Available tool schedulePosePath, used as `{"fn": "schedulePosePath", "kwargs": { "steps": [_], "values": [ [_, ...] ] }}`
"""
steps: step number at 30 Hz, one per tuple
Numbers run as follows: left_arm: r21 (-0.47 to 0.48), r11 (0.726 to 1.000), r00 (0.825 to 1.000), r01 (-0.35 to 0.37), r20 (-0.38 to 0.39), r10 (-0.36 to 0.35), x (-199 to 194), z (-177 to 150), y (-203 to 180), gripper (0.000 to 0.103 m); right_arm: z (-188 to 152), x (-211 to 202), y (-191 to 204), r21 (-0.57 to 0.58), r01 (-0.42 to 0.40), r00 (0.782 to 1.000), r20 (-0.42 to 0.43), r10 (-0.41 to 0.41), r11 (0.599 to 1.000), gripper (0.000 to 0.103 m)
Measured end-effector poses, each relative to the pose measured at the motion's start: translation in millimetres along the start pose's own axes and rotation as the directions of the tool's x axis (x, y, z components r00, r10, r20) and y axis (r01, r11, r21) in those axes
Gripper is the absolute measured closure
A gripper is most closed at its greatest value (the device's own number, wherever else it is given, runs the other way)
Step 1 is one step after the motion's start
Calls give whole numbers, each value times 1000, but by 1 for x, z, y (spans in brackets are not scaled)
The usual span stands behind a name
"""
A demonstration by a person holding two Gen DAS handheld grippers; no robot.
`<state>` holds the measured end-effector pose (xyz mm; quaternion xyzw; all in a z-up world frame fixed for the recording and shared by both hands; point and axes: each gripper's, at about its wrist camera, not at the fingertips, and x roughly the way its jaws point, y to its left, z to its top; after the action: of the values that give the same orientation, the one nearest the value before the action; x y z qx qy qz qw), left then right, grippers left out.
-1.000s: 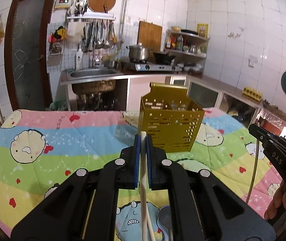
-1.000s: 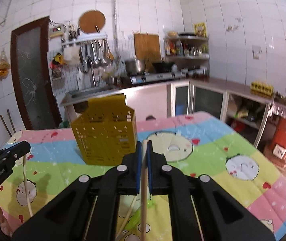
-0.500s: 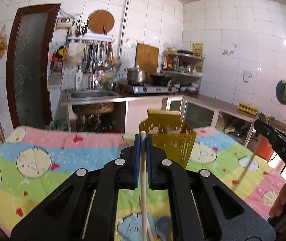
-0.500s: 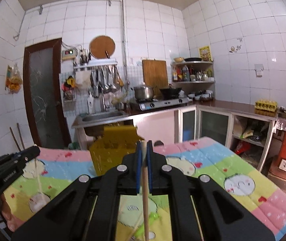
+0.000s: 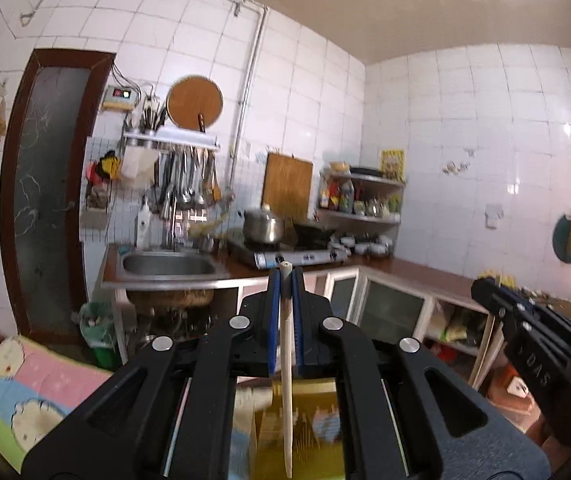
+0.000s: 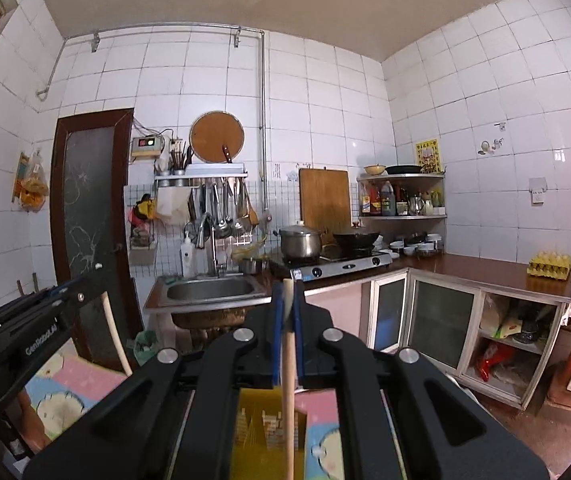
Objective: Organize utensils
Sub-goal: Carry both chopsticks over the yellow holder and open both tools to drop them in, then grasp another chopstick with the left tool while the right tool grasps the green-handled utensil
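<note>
My left gripper (image 5: 285, 276) is shut on a white utensil handle (image 5: 286, 380) that hangs down over the yellow perforated utensil holder (image 5: 297, 432) below it. My right gripper (image 6: 287, 288) is shut on a wooden utensil handle (image 6: 288, 400), also hanging above the yellow holder (image 6: 269, 432). Each gripper shows in the other's view: the right one (image 5: 533, 344) at the right, the left one (image 6: 25, 340) at the left with its white handle (image 6: 115, 336). The utensils' lower ends are hidden.
The holder stands on a table with a colourful cartoon cloth (image 5: 33, 396), also seen in the right wrist view (image 6: 69, 392). Behind are a steel sink (image 6: 209, 290), a stove with a pot (image 6: 301, 242), counter cabinets (image 6: 437, 320) and a dark door (image 5: 45, 216).
Both grippers have risen and tilted up with their utensils. The yellow holder has dropped from the middle of each view to the bottom edge.
</note>
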<state>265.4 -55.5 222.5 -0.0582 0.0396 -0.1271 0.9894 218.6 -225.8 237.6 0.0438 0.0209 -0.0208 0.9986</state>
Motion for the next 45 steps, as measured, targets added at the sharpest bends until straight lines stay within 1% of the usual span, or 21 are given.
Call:
{"fn": "schedulePosePath", "kwargs": {
  "steps": [3,6,10,12,16,19,21,23,24,25,27,28,30,34,35,40,43,44,45],
  "values": [
    [9,1000,1000,-5,14,5,25,6,-5,98,8,27,-1,18,2,1000,2,-2,1000,98],
    [25,999,1000,-19,20,19,48,2,-5,98,8,52,-4,43,-7,1000,-3,7,999,98],
    [20,1000,1000,-23,-11,24,77,-15,-2,98,-2,78,-5,43,-17,1000,-13,18,999,98],
    [13,1000,999,-25,-37,26,89,-27,3,98,-16,92,-5,44,-17,999,-40,19,999,98],
    [-1,999,993,-39,-108,39,107,-60,14,98,-54,115,-10,56,-15,991,-128,22,998,98],
    [-9,998,985,-58,-162,55,116,-79,23,98,-81,128,-11,28,-9,979,-203,14,1000,98],
    [3,997,981,-77,-179,76,116,-84,27,97,-90,132,-11,2,-2,970,-245,2,1000,98],
    [17,996,975,-90,-201,91,110,-84,31,81,-94,131,-13,-16,8,961,-277,-12,1000,97],
    [21,995,974,-99,-204,101,105,-83,32,54,-93,128,-14,-22,20,957,-290,-25,1000,92],
    [25,993,973,-114,-200,117,97,-81,34,27,-92,123,-17,-17,31,954,-298,-34,999,68],
    [34,988,975,-152,-156,155,74,-74,39,12,-87,110,-24,5,49,956,-291,-45,999,36],
    [43,986,975,-164,-145,169,64,-72,40,9,-84,99,-26,4,60,956,-288,-57,998,36],
    [70,982,970,-173,-161,182,47,-69,44,6,-81,85,-28,-16,78,949,-304,-80,997,36],
    [73,979,958,-191,-205,202,14,-72,55,5,-90,46,-34,-31,132,933,-333,-135,991,36],
    [70,978,954,-197,-217,208,8,-75,58,5,-96,35,-36,-32,146,926,-347,-148,989,36],
    [53,976,931,-213,-293,219,-22,-101,69,5,-135,1,-38,-47,198,881,-429,-198,979,36],
    [66,972,913,-225,-334,234,-33,-124,70,5,-168,-12,-37,-45,216,845,-491,-209,975,36],
    [68,971,906,-231,-349,240,-36,-135,70,5,-183,-15,-36,-51,227,824,-523,-220,973,36],
    [67,971,901,-230,-361,239,-38,-142,70,5,-189,-14,-36,-54,234,812,-538,-226,971,36]
  ]
}}
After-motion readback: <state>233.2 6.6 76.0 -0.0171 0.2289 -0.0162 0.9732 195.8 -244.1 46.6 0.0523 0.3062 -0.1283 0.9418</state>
